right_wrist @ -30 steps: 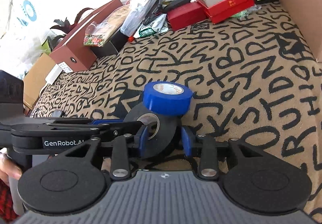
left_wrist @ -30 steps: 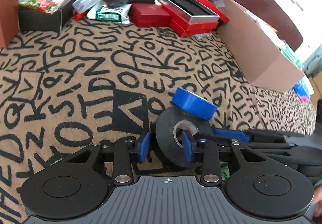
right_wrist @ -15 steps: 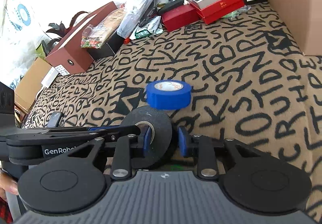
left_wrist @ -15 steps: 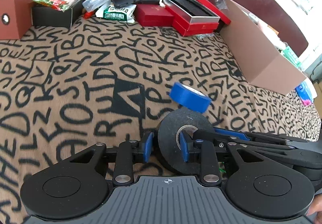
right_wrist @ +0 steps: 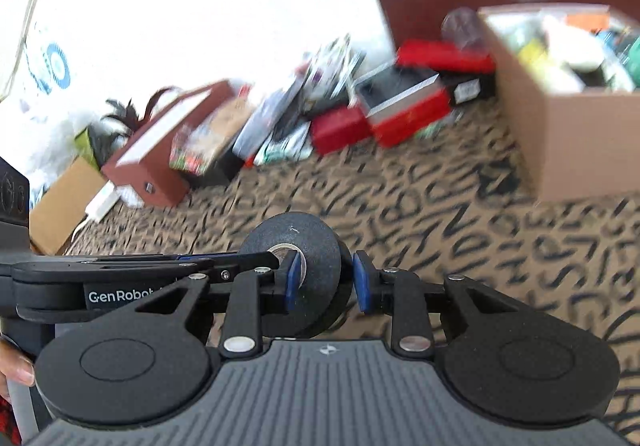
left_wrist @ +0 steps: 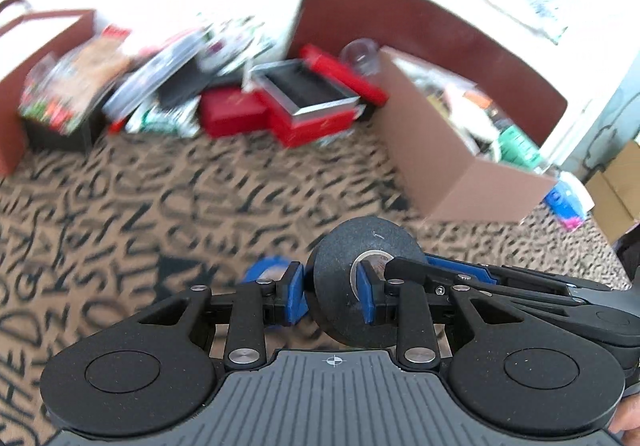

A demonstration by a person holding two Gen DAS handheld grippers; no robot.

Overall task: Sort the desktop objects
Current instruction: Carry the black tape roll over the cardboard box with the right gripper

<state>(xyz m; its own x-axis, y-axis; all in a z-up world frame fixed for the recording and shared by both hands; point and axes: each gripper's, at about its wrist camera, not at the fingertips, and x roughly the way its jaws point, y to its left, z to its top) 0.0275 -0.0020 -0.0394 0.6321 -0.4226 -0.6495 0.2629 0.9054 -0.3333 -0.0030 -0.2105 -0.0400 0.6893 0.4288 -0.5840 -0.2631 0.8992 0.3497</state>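
Observation:
A black roll of tape (left_wrist: 340, 286) stands on edge, lifted above the lettered cloth (left_wrist: 160, 205). My left gripper (left_wrist: 330, 292) is shut on it, one blue pad outside and one in its core. My right gripper (right_wrist: 326, 280) is shut on the same black roll (right_wrist: 316, 270) from the other side. A blue roll of tape (left_wrist: 266, 266) lies on the cloth, mostly hidden behind my left gripper's fingers. It does not show in the right wrist view.
An open cardboard box (left_wrist: 452, 161) full of items stands at the right, also in the right wrist view (right_wrist: 560, 117). Red gift boxes (left_wrist: 304, 113), packets and a brown box (left_wrist: 12, 85) line the far side. The views are motion-blurred.
Both grippers have lifted the black roll off the cloth and away from the blue roll. The cameras have tilted up, showing the cardboard box's contents.

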